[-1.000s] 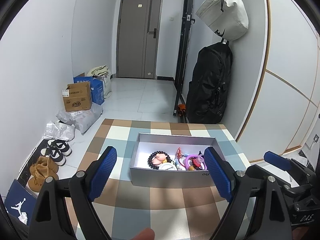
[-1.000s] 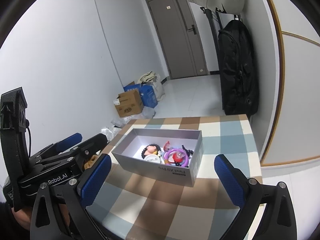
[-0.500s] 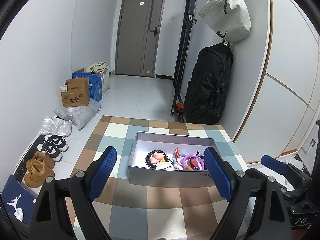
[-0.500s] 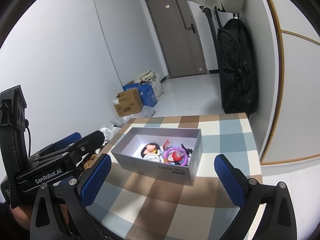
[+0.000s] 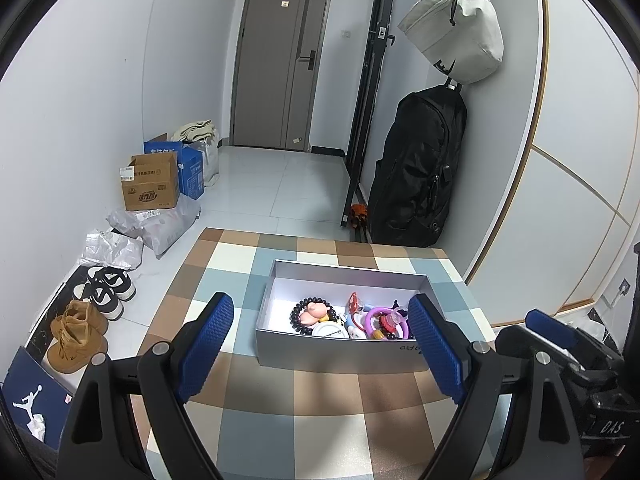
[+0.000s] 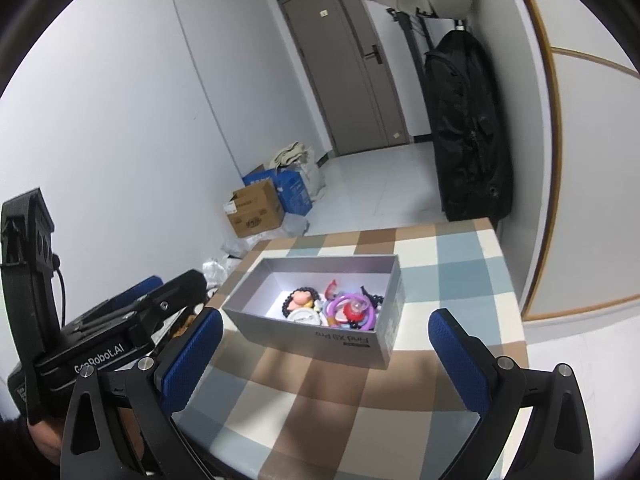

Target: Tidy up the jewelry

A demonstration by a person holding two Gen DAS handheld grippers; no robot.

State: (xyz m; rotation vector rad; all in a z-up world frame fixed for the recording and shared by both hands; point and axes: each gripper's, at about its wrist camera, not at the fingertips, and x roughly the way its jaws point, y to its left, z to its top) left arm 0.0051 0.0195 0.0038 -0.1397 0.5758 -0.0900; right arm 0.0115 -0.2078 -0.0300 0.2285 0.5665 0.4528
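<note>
Checked table [image 5: 328, 412] bears grey box [image 5: 340, 354]; both grippers' fingers [image 5: 208, 344] spread wide.

Checked tablecloth [image 5: 320, 400] — silver box [image 5: 340, 354]

Both grippers have drawn back slightly from the box [image 5: 340, 350]

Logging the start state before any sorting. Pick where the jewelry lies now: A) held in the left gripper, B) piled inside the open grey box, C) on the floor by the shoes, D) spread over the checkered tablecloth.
B: the bead bracelet and purple ring lie piled inside the open grey box; both grippers are open and hold nothing.
</note>
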